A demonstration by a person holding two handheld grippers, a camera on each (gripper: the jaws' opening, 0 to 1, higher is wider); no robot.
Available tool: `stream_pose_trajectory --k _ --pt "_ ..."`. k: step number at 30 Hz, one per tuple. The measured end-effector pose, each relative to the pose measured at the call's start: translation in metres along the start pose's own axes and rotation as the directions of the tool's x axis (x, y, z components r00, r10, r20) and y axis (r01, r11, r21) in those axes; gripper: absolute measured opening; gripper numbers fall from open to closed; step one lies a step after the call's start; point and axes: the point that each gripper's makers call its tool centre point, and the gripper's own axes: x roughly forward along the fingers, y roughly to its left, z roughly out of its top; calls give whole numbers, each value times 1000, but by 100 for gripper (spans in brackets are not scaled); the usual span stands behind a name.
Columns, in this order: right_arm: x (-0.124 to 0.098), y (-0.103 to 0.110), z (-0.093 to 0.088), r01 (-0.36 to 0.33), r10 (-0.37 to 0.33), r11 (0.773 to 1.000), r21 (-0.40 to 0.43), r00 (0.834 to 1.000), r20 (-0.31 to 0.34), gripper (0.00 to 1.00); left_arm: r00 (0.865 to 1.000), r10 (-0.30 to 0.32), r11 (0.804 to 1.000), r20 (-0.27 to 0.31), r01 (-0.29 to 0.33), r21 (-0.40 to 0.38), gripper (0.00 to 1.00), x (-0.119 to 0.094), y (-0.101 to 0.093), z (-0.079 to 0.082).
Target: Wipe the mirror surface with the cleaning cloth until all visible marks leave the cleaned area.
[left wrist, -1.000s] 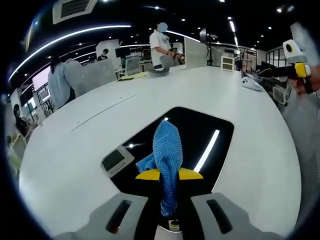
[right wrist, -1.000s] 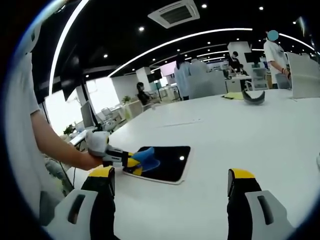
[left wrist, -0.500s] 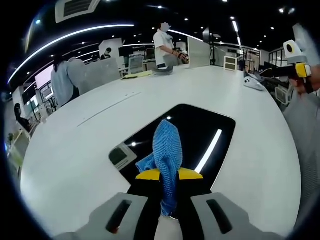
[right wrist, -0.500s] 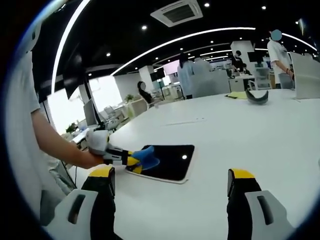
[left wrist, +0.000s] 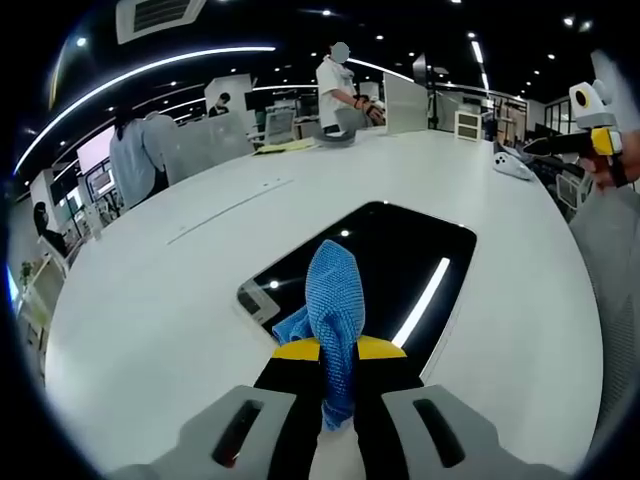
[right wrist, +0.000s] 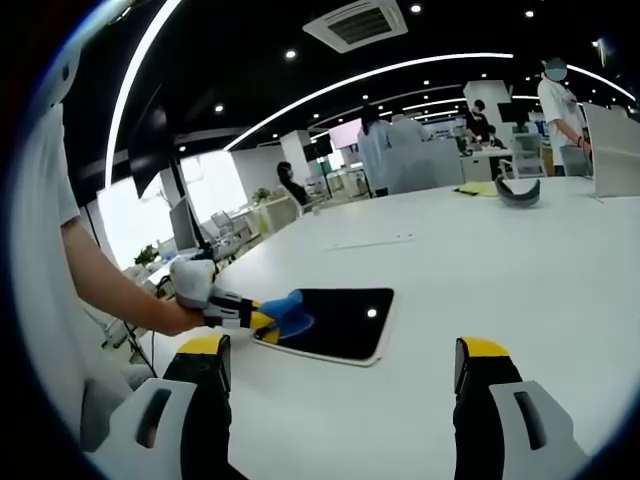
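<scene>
In the left gripper view my left gripper is shut on a blue cleaning cloth, which stands up between the yellow tips over the near end of the dark mirror. The mirror lies flat on the white table and reflects ceiling lights. In the right gripper view the left gripper presses the cloth on the left end of the mirror. My right gripper is open and empty, held well back from the mirror. It also appears at the far right, raised above the table.
The big white table stretches away on all sides. A white device and a dark curved object lie far off on it. A person's forearm holds the left gripper. Several people stand in the background.
The left gripper with the cloth has drawn back a little toward the mirror's near end, so more of the mirror lies ahead. The right gripper stays open and raised.
</scene>
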Motion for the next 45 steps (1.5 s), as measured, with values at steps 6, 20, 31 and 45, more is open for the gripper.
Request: stream_pose_trajectory --k 6,20,31,45 --pt "1 0 1 -6 6 1000 1 1000 7 92 1000 12 1000 -4 -12 -2 7 -4 4 -3" --pt "-8 2 4 -9 9 1000 -7 1000 15 92 999 45 998 -18 -45 -44 7 -11 10 -10" --pt "-16 8 -11 -24 24 1000 3 1000 -7 92 995 95 991 -26 -97 -88 7 -10 8 -9" --pt "-19 2 -8 -41 41 999 -6 999 -2 92 996 81 996 -29 -82 -26 7 -4 -8 -3"
